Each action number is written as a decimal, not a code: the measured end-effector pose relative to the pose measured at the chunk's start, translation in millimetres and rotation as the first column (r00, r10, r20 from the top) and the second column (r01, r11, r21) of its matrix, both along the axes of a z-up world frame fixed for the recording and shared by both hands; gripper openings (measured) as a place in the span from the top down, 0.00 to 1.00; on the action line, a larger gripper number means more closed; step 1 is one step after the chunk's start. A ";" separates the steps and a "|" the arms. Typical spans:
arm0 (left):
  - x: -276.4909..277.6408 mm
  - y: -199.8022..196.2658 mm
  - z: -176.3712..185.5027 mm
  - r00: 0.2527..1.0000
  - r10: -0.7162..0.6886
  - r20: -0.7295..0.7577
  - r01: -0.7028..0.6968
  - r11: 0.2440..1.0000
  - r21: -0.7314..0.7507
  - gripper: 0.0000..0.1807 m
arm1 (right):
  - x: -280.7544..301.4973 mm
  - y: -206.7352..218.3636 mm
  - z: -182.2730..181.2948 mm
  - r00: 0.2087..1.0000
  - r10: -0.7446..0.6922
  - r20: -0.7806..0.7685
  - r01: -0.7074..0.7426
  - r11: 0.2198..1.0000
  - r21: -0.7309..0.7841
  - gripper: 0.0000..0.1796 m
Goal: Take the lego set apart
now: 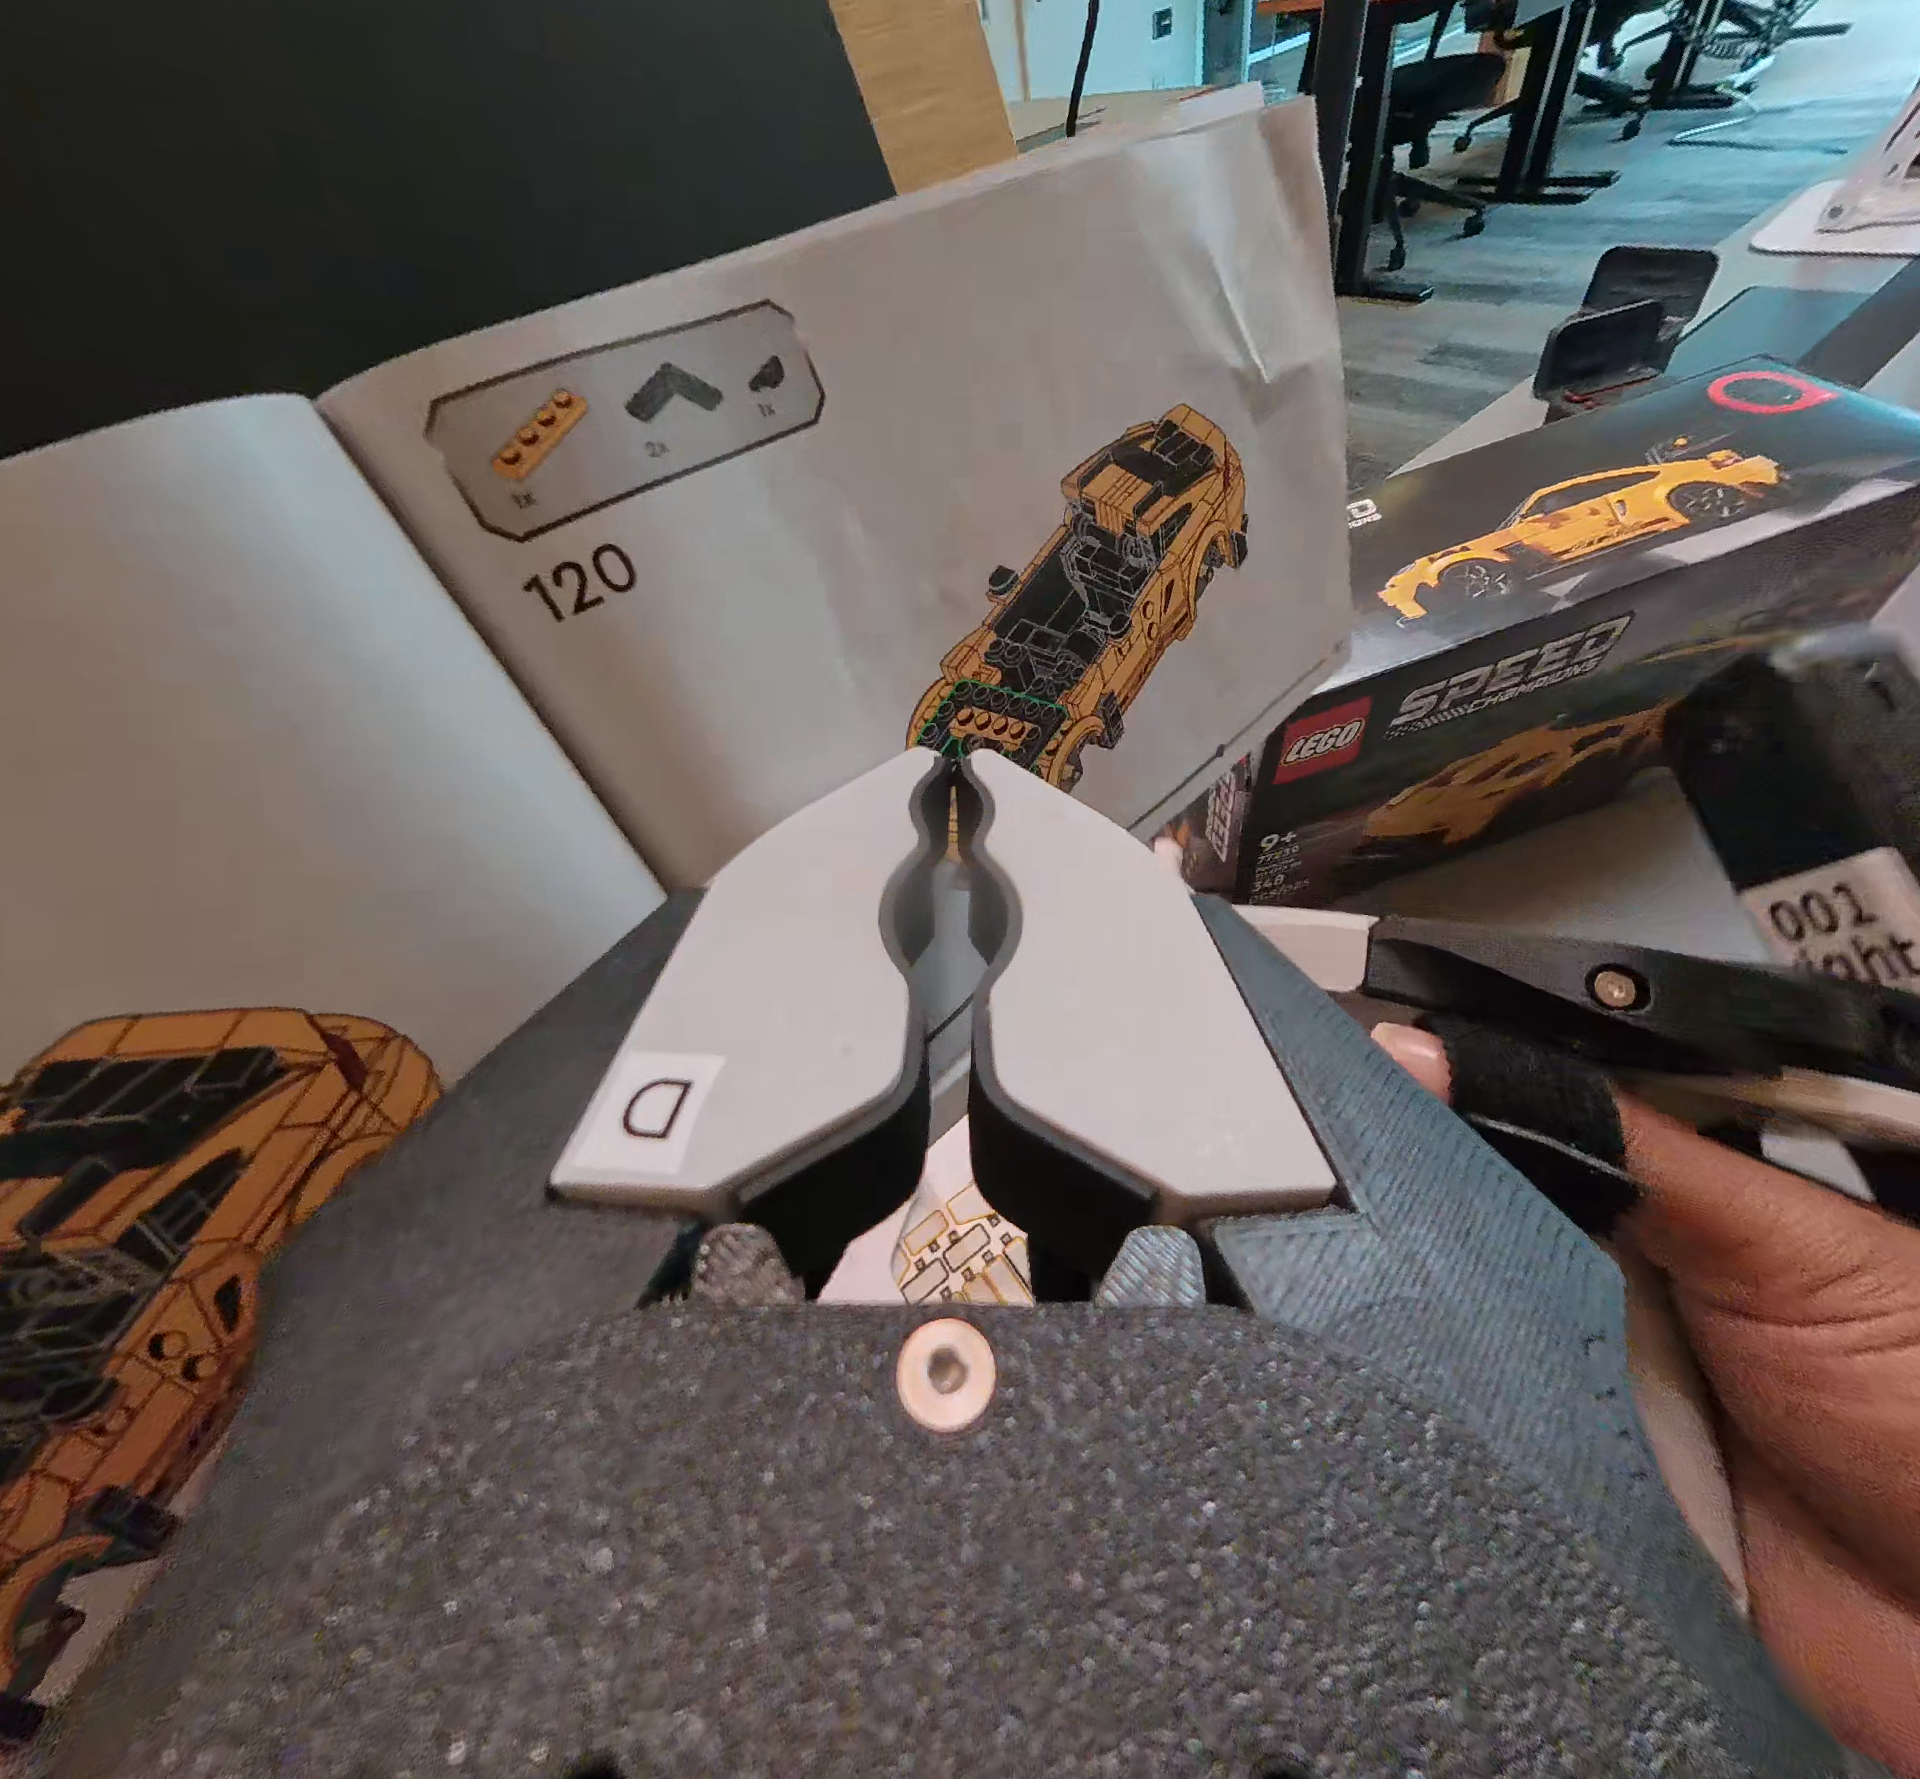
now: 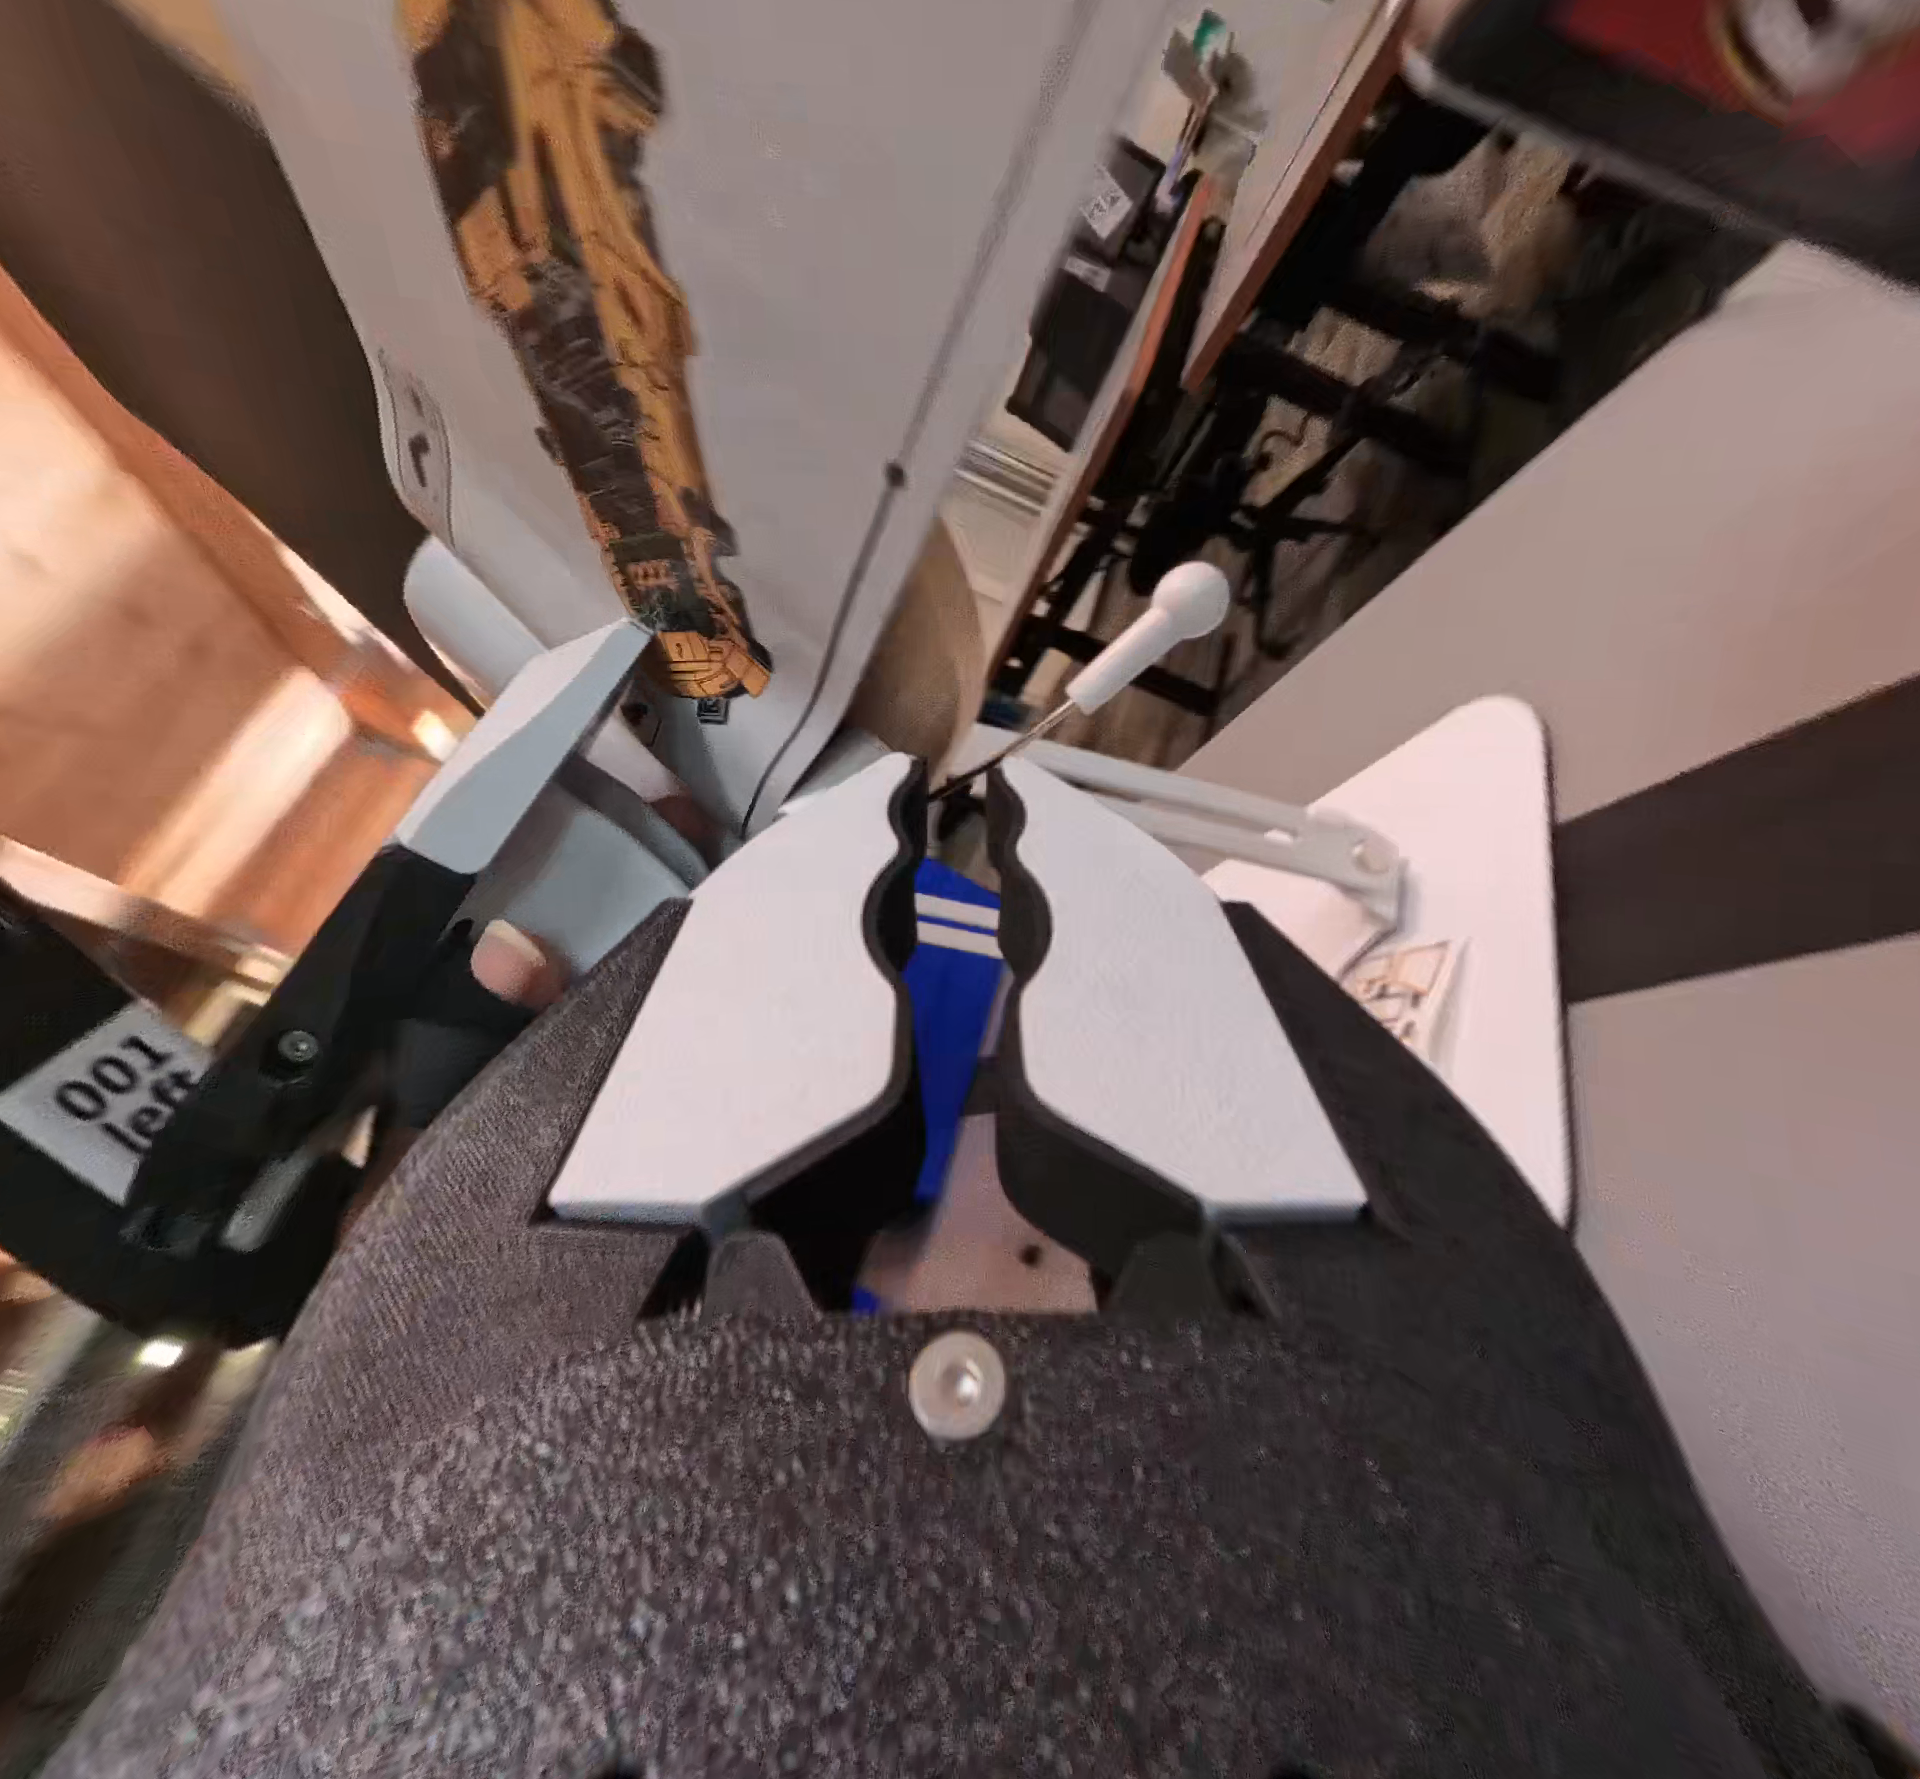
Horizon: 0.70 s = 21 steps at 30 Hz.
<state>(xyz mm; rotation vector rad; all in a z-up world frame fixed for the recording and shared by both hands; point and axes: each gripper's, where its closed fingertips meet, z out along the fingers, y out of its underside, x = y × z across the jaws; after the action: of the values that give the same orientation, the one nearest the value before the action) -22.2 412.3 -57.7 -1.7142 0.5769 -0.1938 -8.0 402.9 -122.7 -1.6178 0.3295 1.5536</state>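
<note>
Left gripper (image 1: 951, 773) is clamped on the booklet (image 1: 831, 482) page's edge; right gripper (image 2: 956, 784) nearly together, empty. The page is best turned slowly to avoid tearing.

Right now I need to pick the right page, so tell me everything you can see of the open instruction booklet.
The instruction booklet is thin, pale grey paper, open and propped up, leaning back, its right page creased near the top corner. That page shows a parts panel, a step number and a yellow-and-black car drawing; another car drawing sits lower left. The left tool is shut at its lower edge, apparently pinching the page. The set's box stands to its right.
</note>
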 end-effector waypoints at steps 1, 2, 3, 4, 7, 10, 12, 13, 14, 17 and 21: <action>-0.4 0.4 0.0 1.000 0.004 -0.002 -0.004 1.000 0.003 1.00 | -0.8 -1.0 -2.2 0.998 0.000 -0.060 -0.001 1.000 -0.022 0.94; -0.7 1.0 -0.1 1.000 0.007 -0.005 -0.007 1.000 0.004 1.00 | 0.2 -2.1 -1.9 0.993 -0.014 -0.120 0.010 0.999 -0.033 0.95; -1.0 1.5 -0.4 1.000 0.012 -0.008 -0.012 1.000 0.005 1.00 | 3.2 -3.5 0.9 0.984 -0.041 -0.175 0.036 0.999 -0.031 0.97; -1.2 2.1 -0.7 1.000 0.017 -0.013 -0.017 1.000 0.007 1.00 | 6.1 -5.8 4.7 0.977 -0.074 -0.202 0.072 0.997 -0.017 0.98; -1.9 3.0 -1.7 0.999 0.035 -0.041 -0.035 0.999 0.009 1.00 | 10.9 -13.6 19.0 0.974 -0.222 -0.034 0.225 0.968 0.114 0.98; -1.3 2.7 -2.1 0.998 0.034 -0.046 -0.034 0.999 0.000 1.00 | 11.9 -14.5 28.2 0.900 -0.350 0.260 0.264 0.912 0.315 0.97; -1.2 3.0 -1.9 0.999 0.032 -0.042 -0.032 0.999 -0.003 1.00 | 11.5 -11.9 31.6 0.812 -0.425 0.400 0.251 0.873 0.419 0.97; -1.1 3.0 -1.8 0.999 0.029 -0.040 -0.029 1.000 -0.003 1.00 | 11.1 -9.3 32.9 0.789 -0.431 0.439 0.235 0.871 0.432 0.97; -1.0 2.6 -1.4 0.999 0.024 -0.035 -0.024 1.000 -0.003 1.00 | 10.3 -6.4 34.3 0.792 -0.408 0.454 0.214 0.882 0.421 0.97; 0.8 -4.1 3.6 1.000 -0.008 -0.007 0.008 1.000 0.014 1.00 | 6.7 0.8 37.1 0.847 -0.305 0.436 0.146 0.921 0.360 0.97; -6.0 -25.8 17.6 0.999 -0.024 0.042 0.021 0.997 0.069 1.00 | 9.6 -5.6 37.7 0.878 -0.218 0.425 0.059 0.933 0.356 0.93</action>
<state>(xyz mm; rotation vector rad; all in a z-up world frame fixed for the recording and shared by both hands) -28.2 386.5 -40.1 -1.6345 0.5660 -0.2238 1.6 397.3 -85.0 -1.5893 -0.0743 1.0052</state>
